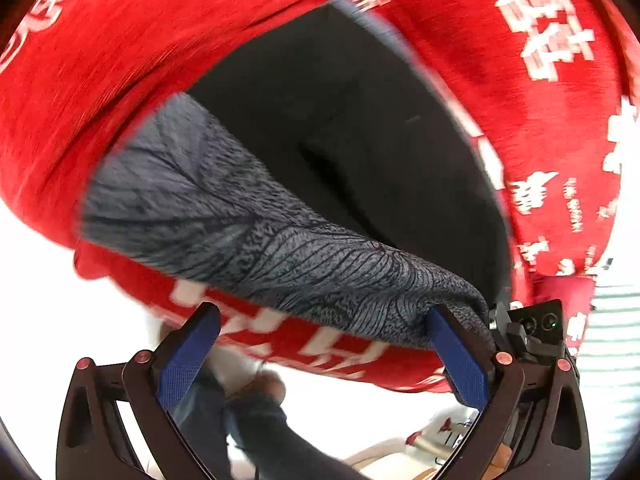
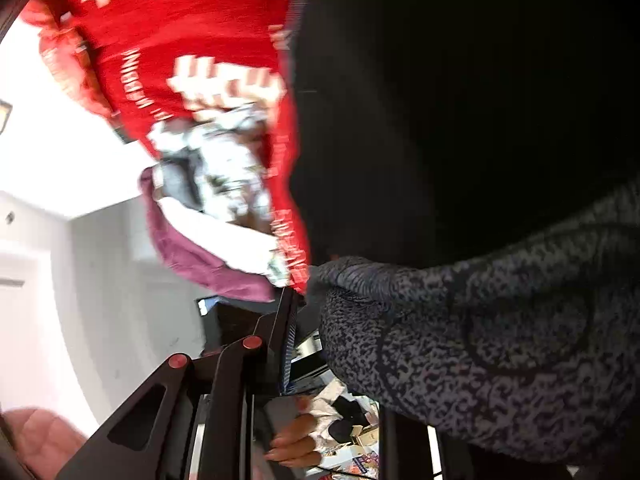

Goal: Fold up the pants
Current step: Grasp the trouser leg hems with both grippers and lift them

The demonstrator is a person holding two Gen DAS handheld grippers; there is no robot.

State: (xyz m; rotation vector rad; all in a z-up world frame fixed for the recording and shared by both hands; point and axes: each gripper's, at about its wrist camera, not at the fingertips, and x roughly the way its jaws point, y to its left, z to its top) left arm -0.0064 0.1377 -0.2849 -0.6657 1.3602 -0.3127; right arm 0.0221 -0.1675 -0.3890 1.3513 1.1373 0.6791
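Your left hand-held gripper (image 1: 324,354) is spread wide, its blue pads (image 1: 188,356) well apart, and the grey patterned pants (image 1: 256,236) drape across the gap, bunched against the right-hand pad without being pinched from both sides. The pants hang in the air in front of a red cloth (image 1: 120,60) printed with large white Chinese characters; motion blur keeps them from being read for certain, and the small lines of Latin lettering near them are too smeared to make out. The dark, black inner side of the pants (image 1: 360,120) fills the middle of that view. The other gripper body (image 1: 536,328) shows just beside the bunched fabric at the right. From your right hand-held gripper (image 2: 296,320) only one finger shows clearly, and the pants (image 2: 500,340) crowd in over where the other would be, so you cannot tell whether it is pinching the fabric or merely beside it. Behind, a heap of clothes, a maroon piece (image 2: 192,256), a white one and a camouflage-like print (image 2: 224,160), lies against the red cloth (image 2: 160,40). A bare hand (image 2: 292,440) shows below the finger, near scattered small items too blurred to name.
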